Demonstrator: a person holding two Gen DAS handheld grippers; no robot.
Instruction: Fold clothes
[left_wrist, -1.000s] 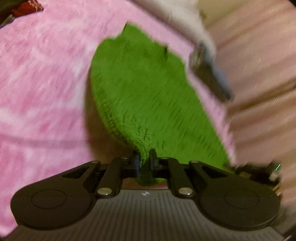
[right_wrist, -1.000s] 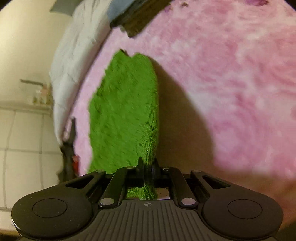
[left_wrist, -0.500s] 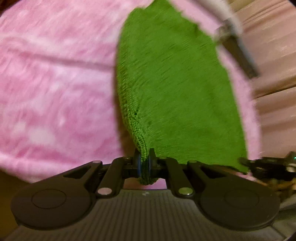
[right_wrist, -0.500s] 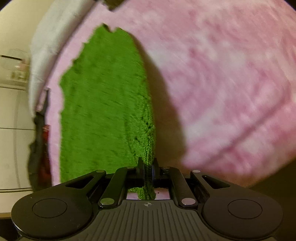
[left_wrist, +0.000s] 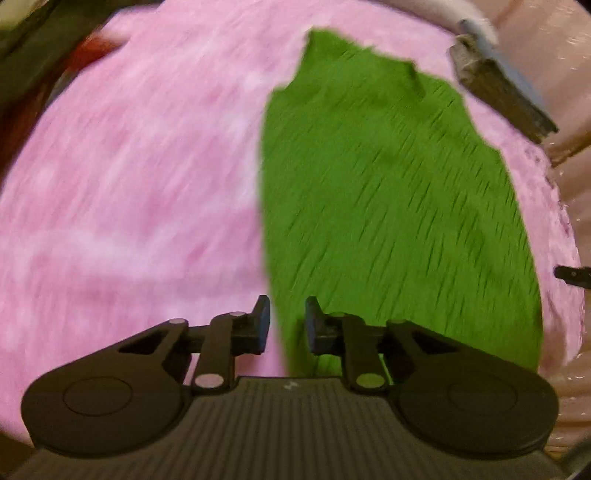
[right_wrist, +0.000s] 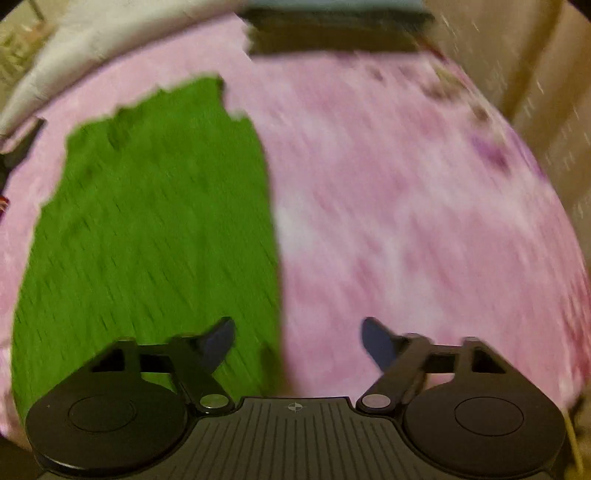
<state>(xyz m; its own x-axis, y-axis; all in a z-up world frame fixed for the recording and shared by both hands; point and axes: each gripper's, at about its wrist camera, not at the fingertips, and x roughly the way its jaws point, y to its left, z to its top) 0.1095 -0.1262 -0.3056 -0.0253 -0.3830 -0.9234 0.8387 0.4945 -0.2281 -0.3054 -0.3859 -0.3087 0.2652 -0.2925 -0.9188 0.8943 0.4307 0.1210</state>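
A green knitted garment (left_wrist: 388, 192) lies flat on a pink fluffy blanket (left_wrist: 129, 184). My left gripper (left_wrist: 286, 325) is open with a small gap, above the garment's near left edge, holding nothing. In the right wrist view the garment (right_wrist: 159, 229) lies at the left on the blanket (right_wrist: 406, 221). My right gripper (right_wrist: 297, 341) is wide open over the garment's near right edge, empty. Both views are blurred by motion.
A dark flat object with a blue top (left_wrist: 498, 88) lies at the blanket's far edge, also in the right wrist view (right_wrist: 332, 33). White bedding (right_wrist: 92, 44) lies at the far left. A pale wall (right_wrist: 546, 74) stands at the right.
Both grippers were shut on the garment's edge and held it up. Now both have opened and let go, and the garment lies flat on the blanket.
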